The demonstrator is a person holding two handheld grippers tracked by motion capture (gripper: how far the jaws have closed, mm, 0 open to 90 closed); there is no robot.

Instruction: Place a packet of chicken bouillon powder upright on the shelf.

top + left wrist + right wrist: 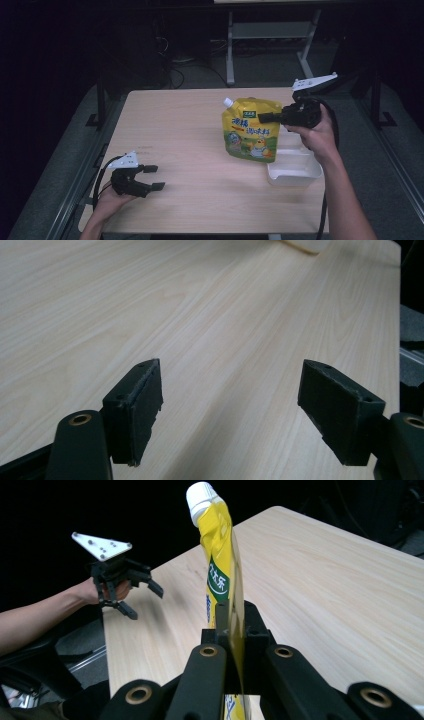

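Two tongs work over the wooden surface. Nearest the person, well to the left of the yellow spout pouch, the left tongs hover with jaws spread wide and nothing between them. Just right of the pouch sits a white tray. Farther off, the right tongs are clamped on the pouch's upper edge, holding it upright, white cap on top.

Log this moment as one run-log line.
right tongs: shut on pouch, upright by tray | left tongs: open, empty, over table
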